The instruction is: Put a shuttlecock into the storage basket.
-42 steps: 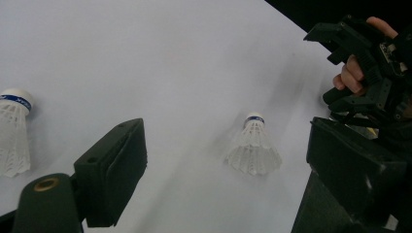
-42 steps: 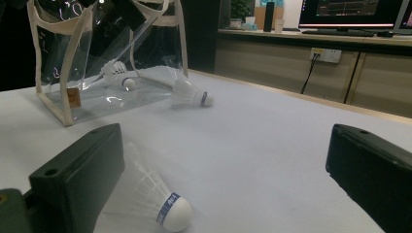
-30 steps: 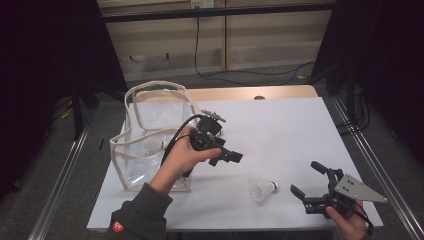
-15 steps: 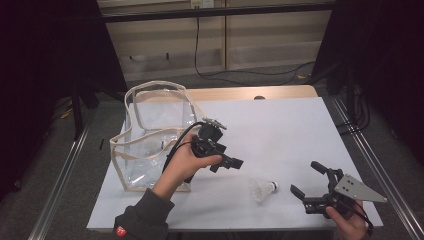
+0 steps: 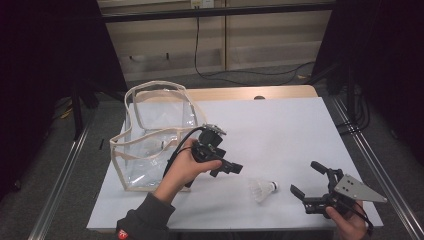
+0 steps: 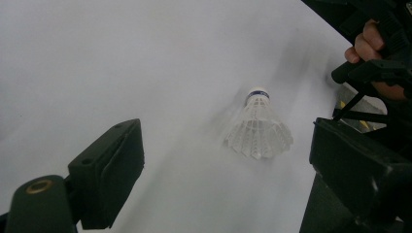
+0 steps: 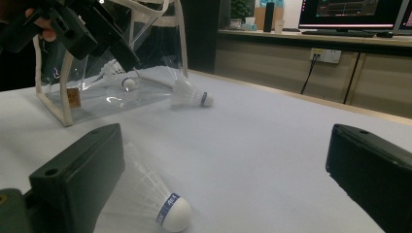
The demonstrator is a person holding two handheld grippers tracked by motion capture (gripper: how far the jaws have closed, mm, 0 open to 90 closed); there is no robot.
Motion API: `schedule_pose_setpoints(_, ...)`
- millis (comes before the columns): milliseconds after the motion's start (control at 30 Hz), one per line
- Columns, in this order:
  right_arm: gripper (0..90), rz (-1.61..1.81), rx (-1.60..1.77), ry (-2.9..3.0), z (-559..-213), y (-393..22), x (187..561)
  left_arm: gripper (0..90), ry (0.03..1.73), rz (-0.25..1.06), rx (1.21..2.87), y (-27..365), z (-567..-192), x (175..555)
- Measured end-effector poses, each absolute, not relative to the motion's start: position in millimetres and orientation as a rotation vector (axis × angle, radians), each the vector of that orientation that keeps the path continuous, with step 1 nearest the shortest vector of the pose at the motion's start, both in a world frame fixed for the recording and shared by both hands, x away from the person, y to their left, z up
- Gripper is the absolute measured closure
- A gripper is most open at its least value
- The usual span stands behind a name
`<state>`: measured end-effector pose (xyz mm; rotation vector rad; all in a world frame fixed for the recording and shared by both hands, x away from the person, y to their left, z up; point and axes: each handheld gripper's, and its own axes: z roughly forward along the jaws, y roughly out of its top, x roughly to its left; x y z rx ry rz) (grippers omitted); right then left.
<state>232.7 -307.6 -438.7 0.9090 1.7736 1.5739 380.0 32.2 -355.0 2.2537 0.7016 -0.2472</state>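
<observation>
Lowered since before, left tongs [image 5: 231,168] gape above feathery white shuttlecock [image 5: 263,189].

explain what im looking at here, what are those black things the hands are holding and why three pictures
A person sits at a table covered in white and holds a hand-operated gripper in each hand; there is no robot arm. The high view looks down from above: the left gripper is near the middle, the right gripper at the lower right. The other two pictures come from small cameras riding on each gripper, looking out between its two black jaws.

On the table lies a white shuttlecock, between the two grippers. The left gripper view shows it just ahead of that gripper's open jaws. The right gripper view shows it close by its own jaws. A clear plastic bag with beige trim stands at the left, with at least one more shuttlecock inside.

Both grippers are open and hold nothing.
</observation>
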Motion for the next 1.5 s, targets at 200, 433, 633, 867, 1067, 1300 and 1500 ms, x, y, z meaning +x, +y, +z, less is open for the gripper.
schedule_pose_setpoints(200,0.3,1.575,0.912,1.772,-439,-307,233,12.5,0.699,-0.243,2.256,31,-358,378)
schedule_pose_setpoints(433,0.3,1.574,0.909,1.773,-439,-308,233,12.5,0.707,-0.231,2.257,31,-360,376)
schedule_pose_setpoints(633,0.3,1.573,0.909,1.776,-439,-307,233,12.3,0.680,-0.248,2.259,31,-364,374)
schedule_pose_setpoints(867,0.3,1.571,0.907,1.776,-439,-307,233,12.2,0.686,-0.242,2.267,31,-368,373)
schedule_pose_setpoints(1067,0.3,1.573,0.906,1.779,-439,-308,233,12.0,0.664,-0.260,2.259,31,-371,371)
schedule_pose_setpoints(1300,0.3,1.573,0.906,1.779,-439,-308,233,11.1,0.664,-0.264,2.257,29,-375,369)
schedule_pose_setpoints(1500,0.3,1.574,0.907,1.777,-439,-307,233,10.4,0.656,-0.268,2.257,29,-379,369)
